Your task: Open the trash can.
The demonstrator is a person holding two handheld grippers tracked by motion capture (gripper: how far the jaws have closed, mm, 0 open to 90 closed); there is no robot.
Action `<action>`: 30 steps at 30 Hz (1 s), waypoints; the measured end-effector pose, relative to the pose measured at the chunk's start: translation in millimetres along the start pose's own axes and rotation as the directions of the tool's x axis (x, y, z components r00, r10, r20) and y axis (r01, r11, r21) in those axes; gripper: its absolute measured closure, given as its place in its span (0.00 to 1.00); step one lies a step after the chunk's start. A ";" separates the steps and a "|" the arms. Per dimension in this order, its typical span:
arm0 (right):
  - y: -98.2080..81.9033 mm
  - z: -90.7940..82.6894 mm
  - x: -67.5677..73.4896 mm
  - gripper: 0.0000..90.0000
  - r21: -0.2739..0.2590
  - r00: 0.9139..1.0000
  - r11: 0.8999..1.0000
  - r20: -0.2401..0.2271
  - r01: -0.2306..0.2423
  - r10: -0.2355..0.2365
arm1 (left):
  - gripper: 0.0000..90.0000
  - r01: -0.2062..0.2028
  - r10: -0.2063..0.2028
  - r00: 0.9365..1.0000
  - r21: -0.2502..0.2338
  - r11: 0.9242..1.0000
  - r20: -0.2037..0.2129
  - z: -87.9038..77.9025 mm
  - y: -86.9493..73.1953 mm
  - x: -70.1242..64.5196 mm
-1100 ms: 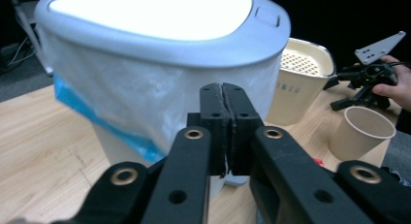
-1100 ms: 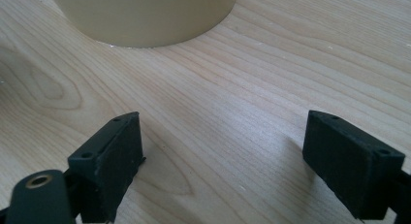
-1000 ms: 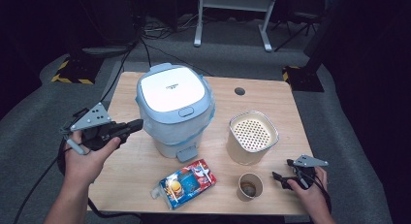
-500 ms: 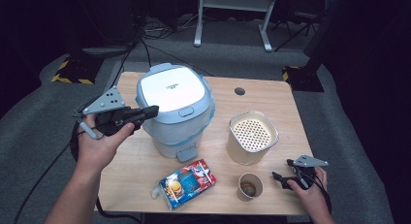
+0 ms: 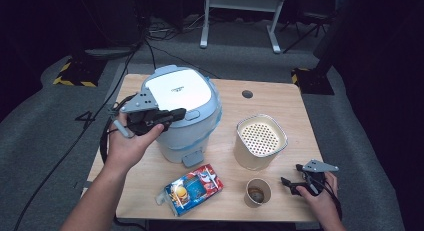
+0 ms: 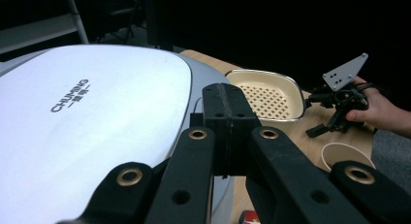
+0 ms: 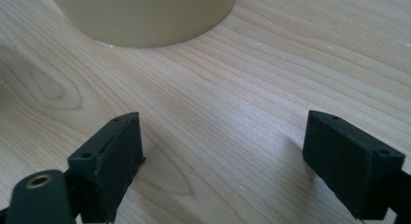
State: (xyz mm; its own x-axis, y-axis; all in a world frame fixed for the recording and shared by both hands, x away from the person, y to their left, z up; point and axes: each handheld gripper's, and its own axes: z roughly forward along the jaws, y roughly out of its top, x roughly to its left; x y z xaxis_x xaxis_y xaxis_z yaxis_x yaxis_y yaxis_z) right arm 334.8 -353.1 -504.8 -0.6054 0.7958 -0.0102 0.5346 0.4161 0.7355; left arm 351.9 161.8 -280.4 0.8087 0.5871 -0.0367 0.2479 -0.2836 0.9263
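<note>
Two grippers, two jobs: left gripper (image 5: 172, 114) has its jaws pressed together, empty, tips right over the cooker lid (image 5: 180, 88) edge, probably to poke the latch. Right gripper (image 5: 291, 185), jaws apart, rests beside the paper cup (image 5: 257, 192).
</note>
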 end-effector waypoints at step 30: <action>0.0 0.0 0.0 0.16 0.000 1.000 1.000 0.000 0.000 0.000 | 1.00 -0.015 0.019 0.999 0.097 0.995 -0.038 27.7 6.2 -3.8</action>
State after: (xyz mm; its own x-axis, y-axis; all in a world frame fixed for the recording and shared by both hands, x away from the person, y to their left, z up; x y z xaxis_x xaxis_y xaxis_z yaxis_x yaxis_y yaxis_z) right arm 334.8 -353.1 -504.8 -0.6053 0.7959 -0.0102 0.5346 0.4160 0.7356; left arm 365.1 136.9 -284.9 0.7927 0.6096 -0.0051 0.2863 -0.3648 0.8860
